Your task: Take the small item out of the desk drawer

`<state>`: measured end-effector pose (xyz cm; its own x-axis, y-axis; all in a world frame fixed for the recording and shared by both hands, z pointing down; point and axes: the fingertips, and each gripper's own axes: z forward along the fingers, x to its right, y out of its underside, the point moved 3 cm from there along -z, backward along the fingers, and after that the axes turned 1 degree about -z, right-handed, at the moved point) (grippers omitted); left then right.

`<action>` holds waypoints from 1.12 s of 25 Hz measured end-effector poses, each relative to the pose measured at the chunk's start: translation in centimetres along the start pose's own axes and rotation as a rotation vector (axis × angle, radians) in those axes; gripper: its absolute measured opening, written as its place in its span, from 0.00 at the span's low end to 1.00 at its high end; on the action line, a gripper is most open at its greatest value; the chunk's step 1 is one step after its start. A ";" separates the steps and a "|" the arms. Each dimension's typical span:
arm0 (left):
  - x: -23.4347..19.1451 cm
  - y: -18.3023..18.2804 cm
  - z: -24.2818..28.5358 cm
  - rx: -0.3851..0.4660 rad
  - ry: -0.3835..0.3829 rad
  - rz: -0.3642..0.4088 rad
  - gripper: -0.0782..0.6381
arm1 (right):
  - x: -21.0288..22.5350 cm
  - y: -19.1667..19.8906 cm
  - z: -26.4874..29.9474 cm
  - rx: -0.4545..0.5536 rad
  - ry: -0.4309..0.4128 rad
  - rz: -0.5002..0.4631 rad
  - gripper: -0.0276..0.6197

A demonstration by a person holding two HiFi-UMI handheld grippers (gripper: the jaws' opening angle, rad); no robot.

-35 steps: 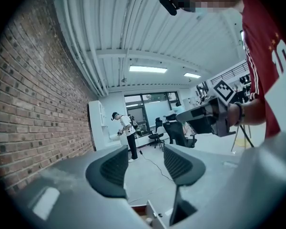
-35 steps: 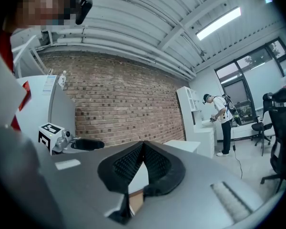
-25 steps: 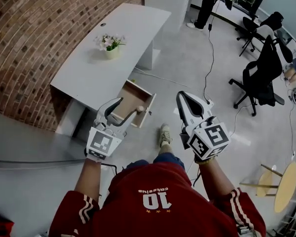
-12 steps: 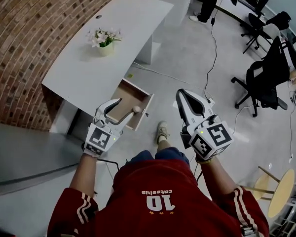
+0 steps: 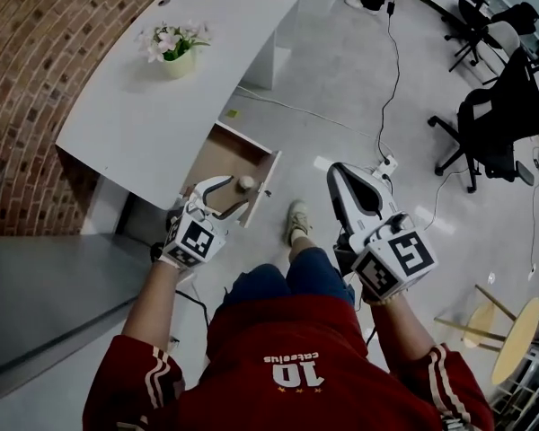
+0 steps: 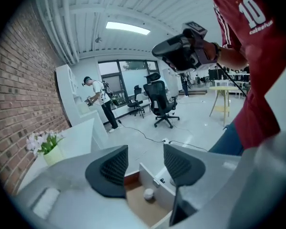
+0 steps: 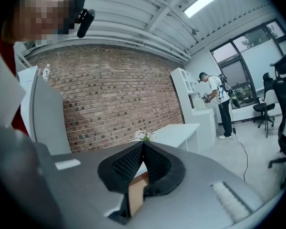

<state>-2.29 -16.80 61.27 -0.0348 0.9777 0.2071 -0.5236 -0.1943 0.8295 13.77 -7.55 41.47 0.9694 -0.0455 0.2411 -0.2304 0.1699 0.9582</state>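
An open wooden drawer (image 5: 229, 155) juts out from under the white desk (image 5: 135, 106). A small pale round item (image 5: 246, 183) (image 6: 148, 193) lies on the drawer floor near its front panel. My left gripper (image 5: 226, 196) (image 6: 145, 164) hovers just above the drawer, jaws open, with the item below and between them. Held off to the right above the floor, my right gripper (image 5: 349, 176) (image 7: 143, 160) is shut with nothing in it, and in its own view it points toward the desk.
A potted flower (image 5: 173, 45) stands on the desk top. A brick wall (image 5: 36, 52) runs along the left. Black office chairs (image 5: 499, 119) and a cable (image 5: 391, 70) occupy the floor at right. A person (image 6: 99, 99) stands far off. My foot (image 5: 296, 221) is beside the drawer.
The view has moved closer to the desk. My left gripper has come down and forward over the open drawer, near the small item. The right gripper stays shut at the right.
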 end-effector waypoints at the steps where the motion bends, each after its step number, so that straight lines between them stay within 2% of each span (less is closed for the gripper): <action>1: 0.0 1.1 0.9 -0.019 0.019 0.008 0.43 | 0.2 0.6 0.2 -0.002 0.003 0.006 0.05; 5: 1.0 5.8 4.3 -0.094 0.087 0.049 0.43 | 1.0 3.3 0.0 -0.015 0.017 -0.001 0.05; 10: 1.7 11.0 9.1 -0.157 0.142 0.044 0.43 | 3.4 6.3 1.0 -0.043 0.040 0.012 0.05; 16: 0.8 17.8 14.6 -0.295 0.197 0.152 0.43 | 7.3 8.8 3.3 -0.071 0.046 -0.001 0.05; 19: 0.5 20.8 16.9 -0.357 0.253 0.190 0.43 | 8.9 9.9 4.7 -0.074 0.042 -0.019 0.05; 23: 0.6 25.6 19.3 -0.465 0.348 0.193 0.43 | 10.4 11.5 6.6 -0.064 0.021 -0.026 0.05; 28: 0.7 29.7 22.5 -0.530 0.365 0.163 0.44 | 12.7 14.4 9.3 -0.046 0.016 -0.040 0.05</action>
<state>1.27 -23.69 97.68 -0.3863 0.9214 0.0422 -0.8319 -0.3678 0.4155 21.97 -14.87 59.81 0.9790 -0.0370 0.2003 -0.1881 0.2131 0.9588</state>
